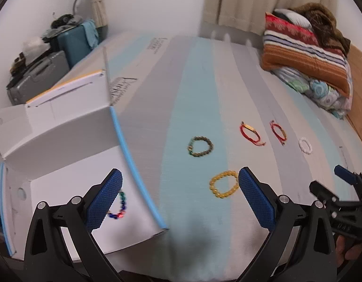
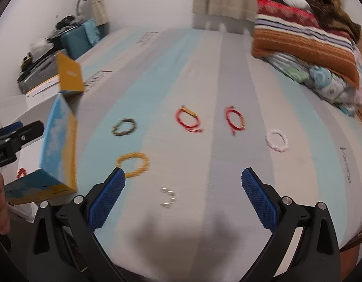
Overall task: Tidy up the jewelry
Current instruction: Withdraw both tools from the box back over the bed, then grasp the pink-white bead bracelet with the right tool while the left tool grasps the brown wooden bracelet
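Several bracelets lie on the striped bed. In the left wrist view my left gripper (image 1: 181,197) hangs open and holds nothing, straddling the box's blue edge. The yellow bead bracelet (image 1: 224,196) lies just by its right finger. Beyond are a dark bead bracelet (image 1: 212,146), two red cord bracelets (image 1: 250,128) (image 1: 281,132) and a white one (image 1: 306,152). A multicolour bead bracelet (image 1: 123,203) lies inside the open white box (image 1: 63,127). My right gripper (image 2: 182,199) is open above a small silver piece (image 2: 169,198), with the yellow bracelet (image 2: 145,164) at its left fingertip.
The box (image 2: 58,141) stands at the bed's left edge, a small red item (image 2: 21,172) inside it. Folded blankets (image 1: 305,54) are piled at the far right. Suitcases (image 1: 70,44) stand beyond the bed on the left. A hand (image 2: 0,211) shows at the left edge.
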A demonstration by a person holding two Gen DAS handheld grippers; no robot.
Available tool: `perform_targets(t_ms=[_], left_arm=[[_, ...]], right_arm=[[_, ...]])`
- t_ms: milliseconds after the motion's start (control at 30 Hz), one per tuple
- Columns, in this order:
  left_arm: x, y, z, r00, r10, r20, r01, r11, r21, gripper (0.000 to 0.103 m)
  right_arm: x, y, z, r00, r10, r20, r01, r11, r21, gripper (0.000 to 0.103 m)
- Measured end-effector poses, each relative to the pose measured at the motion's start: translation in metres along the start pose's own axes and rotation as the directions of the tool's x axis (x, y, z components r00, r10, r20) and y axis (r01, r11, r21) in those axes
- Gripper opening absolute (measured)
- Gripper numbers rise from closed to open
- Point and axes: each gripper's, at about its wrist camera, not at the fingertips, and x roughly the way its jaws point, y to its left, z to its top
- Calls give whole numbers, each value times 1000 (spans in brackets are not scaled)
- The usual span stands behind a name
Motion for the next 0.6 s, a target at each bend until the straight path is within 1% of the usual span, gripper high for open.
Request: perform_targets(t_ms=[167, 367, 600], left_arm=[[25, -20, -1, 999, -28, -24, 29, 999, 16, 97], [59, -42, 4, 998, -39, -42, 41, 999, 30, 97], [115, -58, 18, 996, -42, -74, 44, 998, 36, 97]], right_arm=[[14, -38, -4, 999, -38, -15, 39, 998, 43, 95], [38, -91, -4, 996, -86, -34, 89, 991, 98, 95], [76, -146, 5, 991, -116, -62, 125, 980, 154, 95]])
